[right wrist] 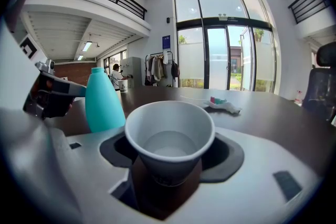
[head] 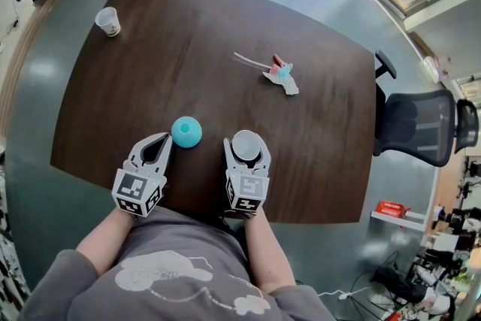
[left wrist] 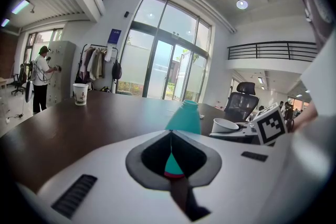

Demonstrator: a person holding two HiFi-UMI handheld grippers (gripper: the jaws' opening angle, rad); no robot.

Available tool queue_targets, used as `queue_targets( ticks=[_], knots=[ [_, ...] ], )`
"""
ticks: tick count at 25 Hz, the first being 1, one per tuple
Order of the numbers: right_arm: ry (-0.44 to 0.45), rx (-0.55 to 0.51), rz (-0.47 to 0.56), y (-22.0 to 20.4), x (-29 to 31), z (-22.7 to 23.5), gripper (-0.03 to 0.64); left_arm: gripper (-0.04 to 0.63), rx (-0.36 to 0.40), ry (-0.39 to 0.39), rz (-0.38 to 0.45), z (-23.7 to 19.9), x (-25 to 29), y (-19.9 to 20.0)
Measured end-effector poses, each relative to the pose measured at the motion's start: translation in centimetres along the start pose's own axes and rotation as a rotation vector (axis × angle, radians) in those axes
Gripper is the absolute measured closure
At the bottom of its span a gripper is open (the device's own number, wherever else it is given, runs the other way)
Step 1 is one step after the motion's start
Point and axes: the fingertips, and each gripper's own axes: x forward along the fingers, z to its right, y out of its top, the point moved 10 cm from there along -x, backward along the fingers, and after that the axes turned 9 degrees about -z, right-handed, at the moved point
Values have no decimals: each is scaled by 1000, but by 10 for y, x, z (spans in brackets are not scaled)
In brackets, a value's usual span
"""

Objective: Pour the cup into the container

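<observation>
A white paper cup (head: 246, 146) stands upright on the dark wooden table (head: 225, 19) near its front edge. My right gripper (head: 246, 140) is open around it, one jaw on each side of the cup (right wrist: 169, 136), with dark gaps between its wall and the pads. A faint ring shows low inside the cup. Just left of it stands the teal cone-shaped container (head: 186, 131) with a narrow open neck. My left gripper (head: 166, 139) is shut and empty, its tips pointing at the container (left wrist: 184, 119) and just short of it.
A second paper cup (head: 108, 21) stands at the table's far left corner. A crumpled wrapper with a straw (head: 279, 74) lies mid-table to the right. A black office chair (head: 421, 124) stands off the table's right edge.
</observation>
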Motion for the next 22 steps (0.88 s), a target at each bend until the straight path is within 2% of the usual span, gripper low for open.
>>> queue_targets(
  ticks=[7, 12, 22],
  knots=[
    [9, -10, -5, -1, 1, 1, 308, 586, -7, 7, 36, 4, -4, -2],
    [11, -12, -4, -1, 1, 2, 308, 583, 34, -7, 47, 12, -5, -2],
    [18, -16, -3, 0, 1, 2, 308, 278, 108, -25, 14, 26, 4, -9]
  ],
)
